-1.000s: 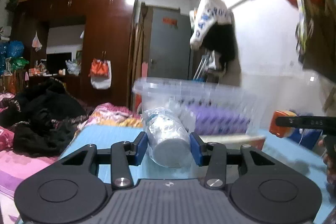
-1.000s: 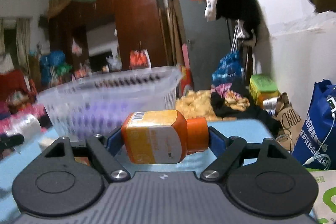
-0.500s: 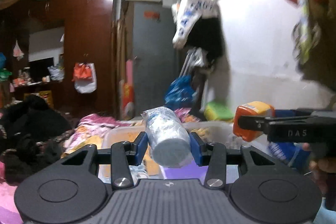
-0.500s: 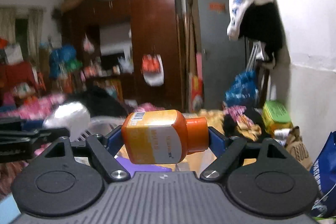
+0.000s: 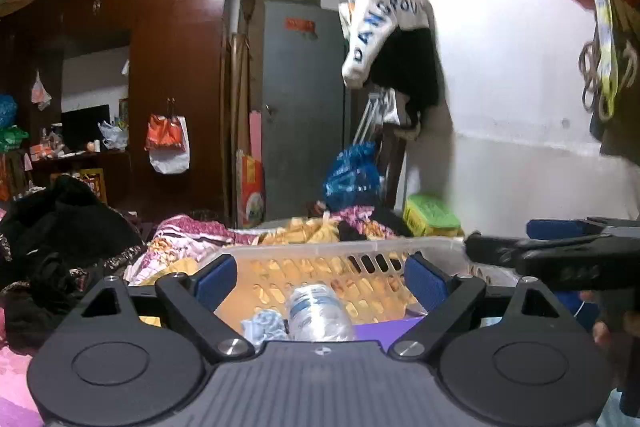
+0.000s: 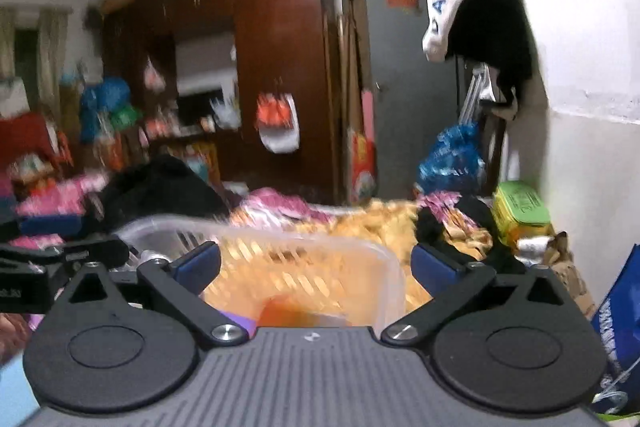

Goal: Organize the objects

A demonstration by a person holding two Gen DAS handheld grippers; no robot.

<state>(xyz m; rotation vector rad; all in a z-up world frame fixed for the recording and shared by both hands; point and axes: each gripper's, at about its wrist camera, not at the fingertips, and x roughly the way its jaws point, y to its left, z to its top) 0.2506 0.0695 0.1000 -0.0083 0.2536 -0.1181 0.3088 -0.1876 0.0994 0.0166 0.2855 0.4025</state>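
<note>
My left gripper [image 5: 320, 273] is open and empty above a clear plastic basket [image 5: 344, 247]. A clear water bottle [image 5: 318, 313] lies inside the basket just below the fingers, beside a pale blue crumpled thing [image 5: 262, 323] and a purple item [image 5: 384, 327]. My right gripper [image 6: 316, 265] is open and empty over the same basket [image 6: 320, 243]. A blurred orange bottle [image 6: 296, 313] is below it inside the basket. The right gripper also shows at the right edge of the left wrist view [image 5: 552, 259].
A bed with black clothes [image 5: 60, 227] and patterned blankets [image 5: 192, 231] lies behind the basket. A brown wardrobe [image 5: 176, 87], a grey door [image 5: 300, 115] and a white wall [image 5: 512, 87] stand beyond. A blue bag [image 6: 616, 327] is at the right.
Both grippers opened over the basket. The water bottle left the left gripper and the orange bottle left the right gripper; both are now in the basket.
</note>
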